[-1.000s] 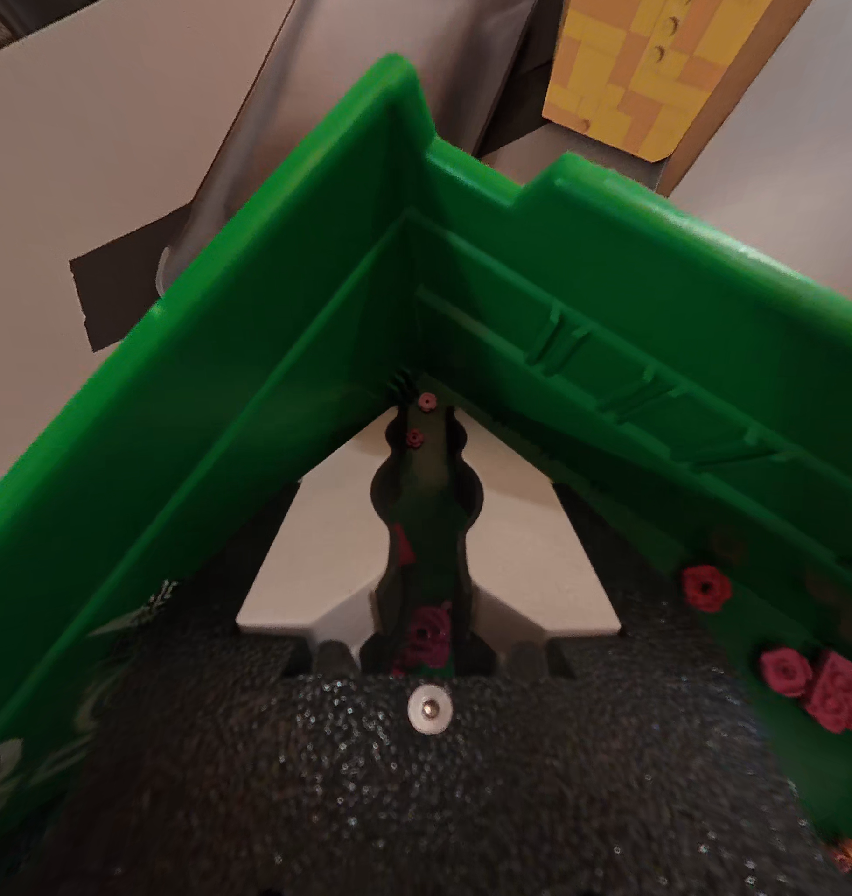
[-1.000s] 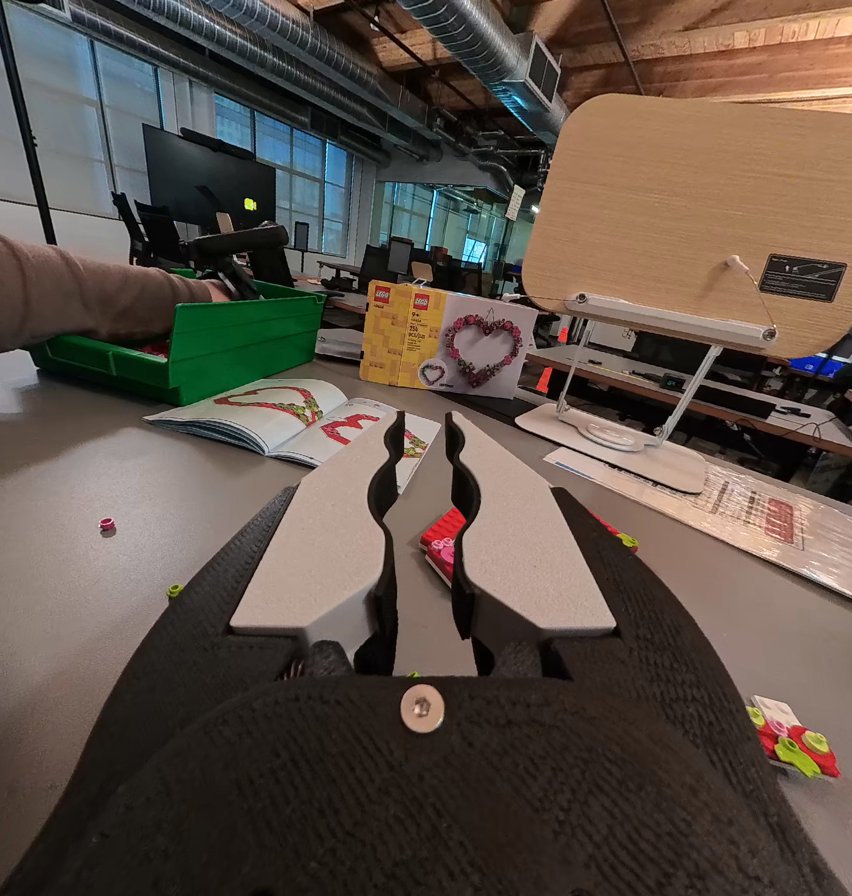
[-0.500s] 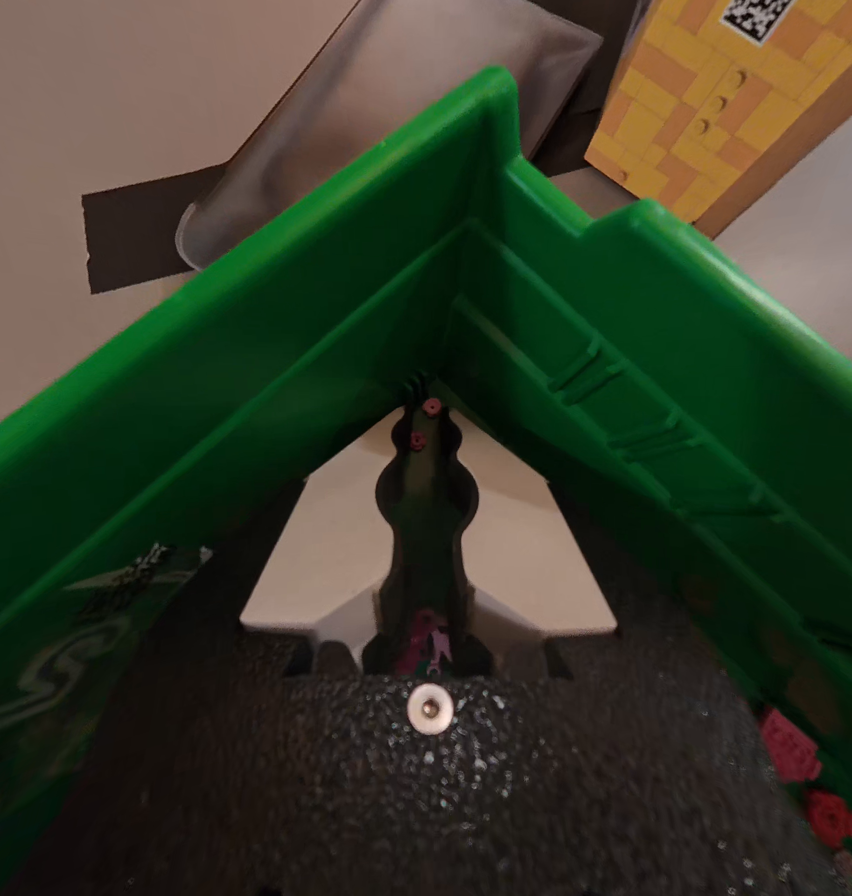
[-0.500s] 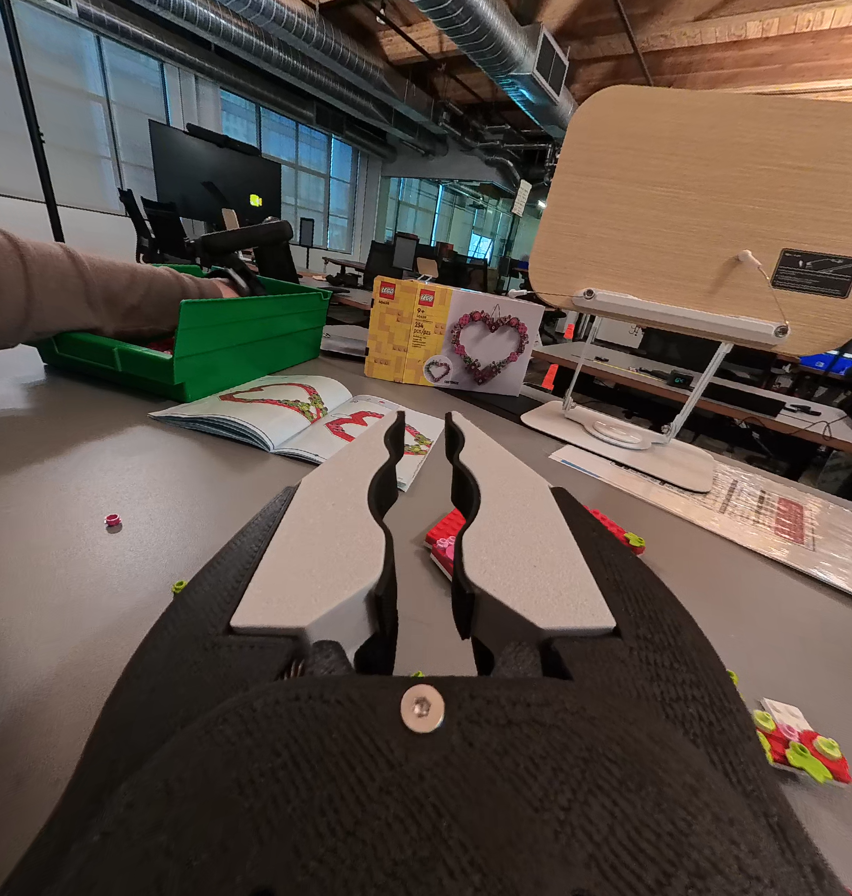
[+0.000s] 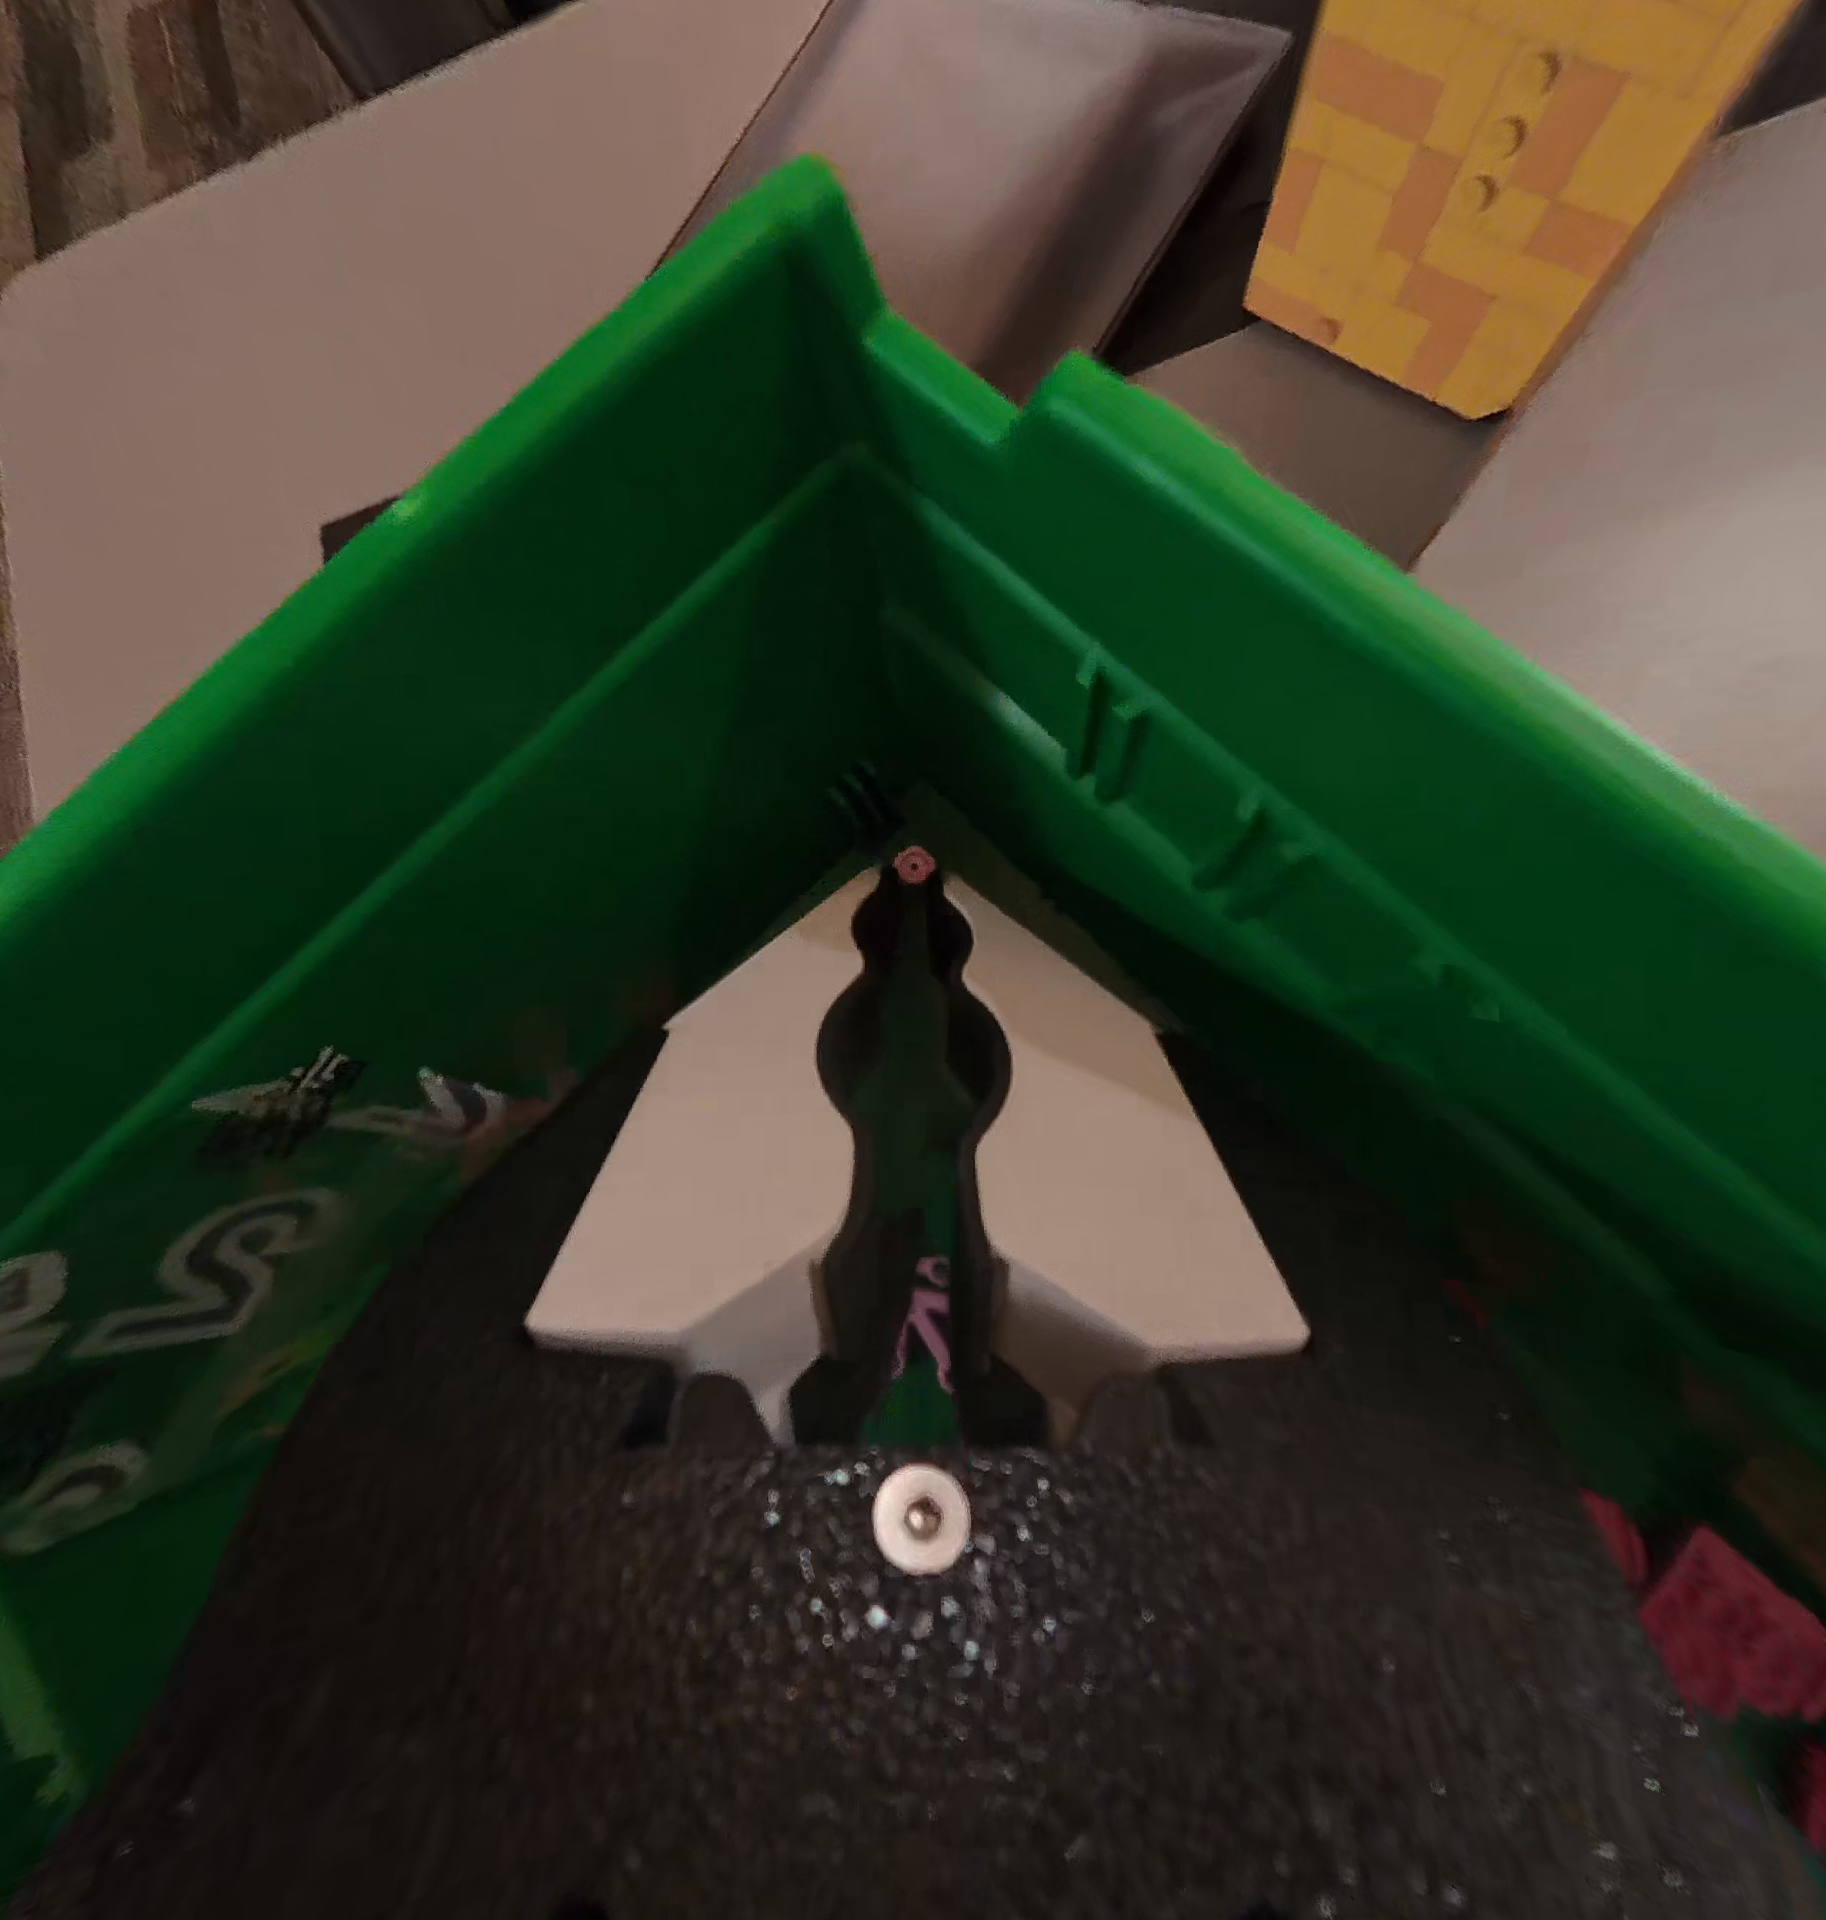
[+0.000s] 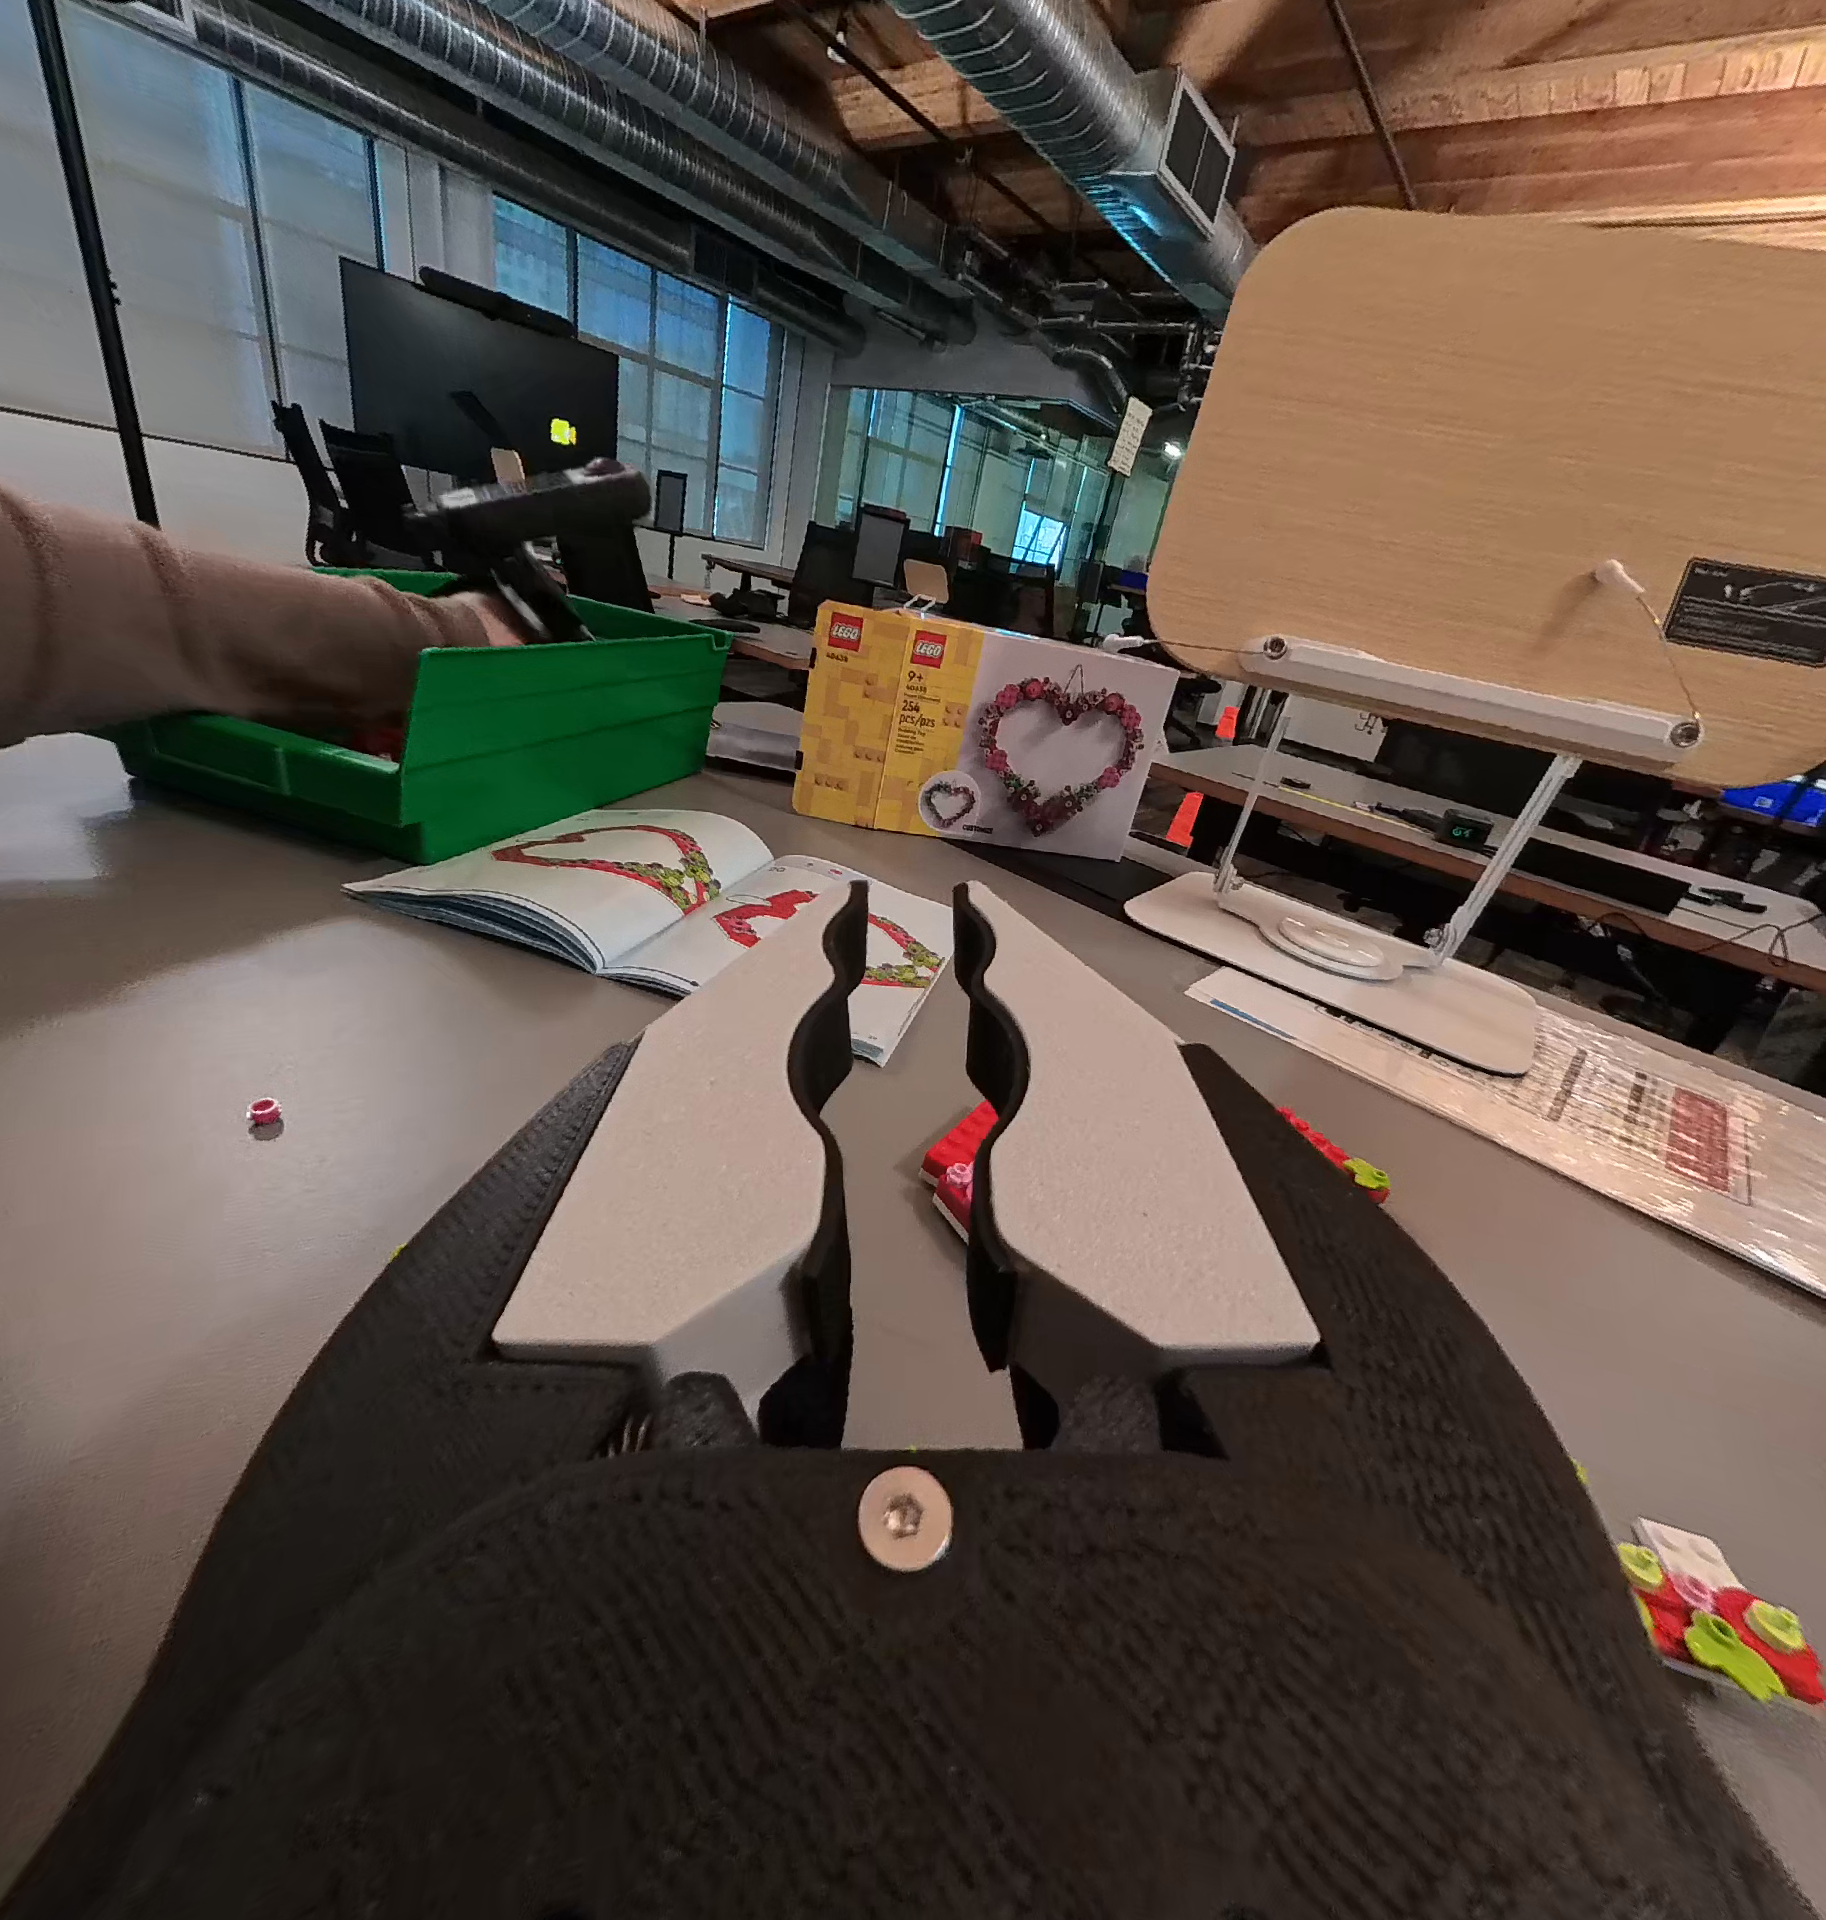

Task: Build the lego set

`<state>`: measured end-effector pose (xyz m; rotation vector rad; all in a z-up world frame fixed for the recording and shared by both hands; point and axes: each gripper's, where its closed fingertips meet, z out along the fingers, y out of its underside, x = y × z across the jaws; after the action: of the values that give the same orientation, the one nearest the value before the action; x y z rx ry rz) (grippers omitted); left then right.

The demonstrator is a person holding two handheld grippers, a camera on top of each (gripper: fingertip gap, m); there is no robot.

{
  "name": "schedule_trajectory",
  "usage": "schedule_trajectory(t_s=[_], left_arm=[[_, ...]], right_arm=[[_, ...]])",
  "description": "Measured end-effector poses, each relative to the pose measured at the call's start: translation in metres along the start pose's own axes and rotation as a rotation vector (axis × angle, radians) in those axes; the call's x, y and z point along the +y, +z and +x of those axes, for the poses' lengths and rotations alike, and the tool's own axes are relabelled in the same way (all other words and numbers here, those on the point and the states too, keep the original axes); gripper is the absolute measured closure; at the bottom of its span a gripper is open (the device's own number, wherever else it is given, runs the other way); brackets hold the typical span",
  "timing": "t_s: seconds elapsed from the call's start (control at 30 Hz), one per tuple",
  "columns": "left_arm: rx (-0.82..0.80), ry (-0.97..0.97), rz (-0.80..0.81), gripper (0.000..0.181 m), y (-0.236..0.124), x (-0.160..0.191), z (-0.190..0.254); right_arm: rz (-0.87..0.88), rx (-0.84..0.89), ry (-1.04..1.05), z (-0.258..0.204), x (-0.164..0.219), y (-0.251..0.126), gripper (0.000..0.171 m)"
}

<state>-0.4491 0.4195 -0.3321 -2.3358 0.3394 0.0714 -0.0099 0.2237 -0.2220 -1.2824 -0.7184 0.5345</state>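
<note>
Slippage is threatening the tiny pink stud (image 5: 912, 864) that the left gripper (image 5: 911, 883) is pinching at its tips, at 12 o'clock in the green bin (image 5: 535, 665) corner, while the right gripper (image 6: 909, 914) is hanging parted and empty over the desk (image 6: 265, 1299)

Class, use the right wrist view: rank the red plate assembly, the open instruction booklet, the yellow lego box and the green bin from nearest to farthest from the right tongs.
1. Red plate assembly: on the table beneath the right tongs.
2. Instruction booklet: just beyond the tips, slightly left.
3. Green bin and lego box: far left and straight ahead; too close to call.
</note>
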Motion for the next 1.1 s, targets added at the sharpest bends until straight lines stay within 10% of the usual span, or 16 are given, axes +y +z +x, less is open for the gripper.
schedule_trajectory(t_s=[0.5, 1.1], left_arm=[[-0.092, 0.375, 0.476, 0.181, -0.165, -0.063, 0.084], [0.184, 0.295, 0.312, 0.173, -0.156, -0.064, 0.200]], right_arm=[[0.075, 0.009, -0.040, -0.001, -0.024, -0.010, 0.156], [0.082, 0.174, -0.194, 0.042, -0.039, -0.043, 0.156]])
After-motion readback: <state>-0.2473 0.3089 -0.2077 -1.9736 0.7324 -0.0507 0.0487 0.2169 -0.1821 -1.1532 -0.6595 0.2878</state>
